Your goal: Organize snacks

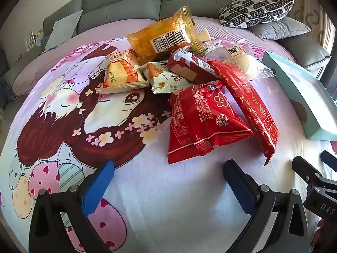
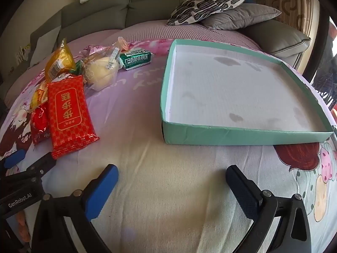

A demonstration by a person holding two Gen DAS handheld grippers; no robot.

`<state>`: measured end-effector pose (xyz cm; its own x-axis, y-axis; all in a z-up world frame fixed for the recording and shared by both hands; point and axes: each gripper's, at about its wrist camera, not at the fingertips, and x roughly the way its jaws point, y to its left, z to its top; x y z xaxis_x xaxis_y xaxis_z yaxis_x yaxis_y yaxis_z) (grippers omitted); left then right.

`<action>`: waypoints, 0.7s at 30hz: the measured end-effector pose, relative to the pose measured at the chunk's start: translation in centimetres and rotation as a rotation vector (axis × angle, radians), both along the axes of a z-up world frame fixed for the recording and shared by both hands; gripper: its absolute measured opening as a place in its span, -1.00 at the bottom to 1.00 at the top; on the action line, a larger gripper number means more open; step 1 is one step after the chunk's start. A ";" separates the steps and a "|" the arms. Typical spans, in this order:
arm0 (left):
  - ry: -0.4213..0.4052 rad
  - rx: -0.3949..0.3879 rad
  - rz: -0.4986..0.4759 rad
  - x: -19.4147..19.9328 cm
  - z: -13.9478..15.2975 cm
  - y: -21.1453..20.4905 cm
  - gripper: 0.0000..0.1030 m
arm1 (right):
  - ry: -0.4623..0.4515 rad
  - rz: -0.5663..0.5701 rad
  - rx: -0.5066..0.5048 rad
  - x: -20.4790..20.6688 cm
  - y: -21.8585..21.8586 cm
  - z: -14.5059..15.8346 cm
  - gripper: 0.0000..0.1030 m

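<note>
Nothing picked yet: we hover before the first grab.
Our left gripper (image 1: 168, 181) and right gripper (image 2: 171, 186) gape empty; snacks (image 1: 189, 80) heap at twelve o'clock, teal box (image 2: 242, 135) bare; next, the nearest red packet (image 1: 202, 122).

Left wrist view: looks steeply down and forward between its own blue fingers, close over the printed bedspread (image 1: 147, 189), facing the snack pile (image 1: 189, 73) and the grey sofa (image 1: 126, 6).
Right wrist view: same downward tilt, set further right, facing the teal tray (image 2: 242, 135).
Shared field: long red packet (image 1: 248, 105) (image 2: 67, 113), tray edge (image 1: 294, 84), patterned cushion (image 1: 254, 10) (image 2: 210, 0).
</note>
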<state>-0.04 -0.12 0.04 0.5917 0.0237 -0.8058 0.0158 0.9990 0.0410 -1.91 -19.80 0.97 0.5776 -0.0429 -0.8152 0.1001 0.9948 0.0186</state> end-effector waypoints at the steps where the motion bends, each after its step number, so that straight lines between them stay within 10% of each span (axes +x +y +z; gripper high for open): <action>1: 0.006 -0.020 0.000 0.0 0.0 0.1 1.00 | 0.000 0.000 -0.001 0.0 0.0 0.0 1.00; 21: 0.005 -0.018 0.000 -0.2 0.1 -0.1 1.00 | -0.002 0.001 -0.015 -0.1 0.0 0.0 1.00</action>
<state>-0.19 -0.17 0.13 0.5879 0.0090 -0.8089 0.0161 0.9996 0.0228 -1.96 -19.82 1.01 0.5790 -0.0547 -0.8135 0.0996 0.9950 0.0040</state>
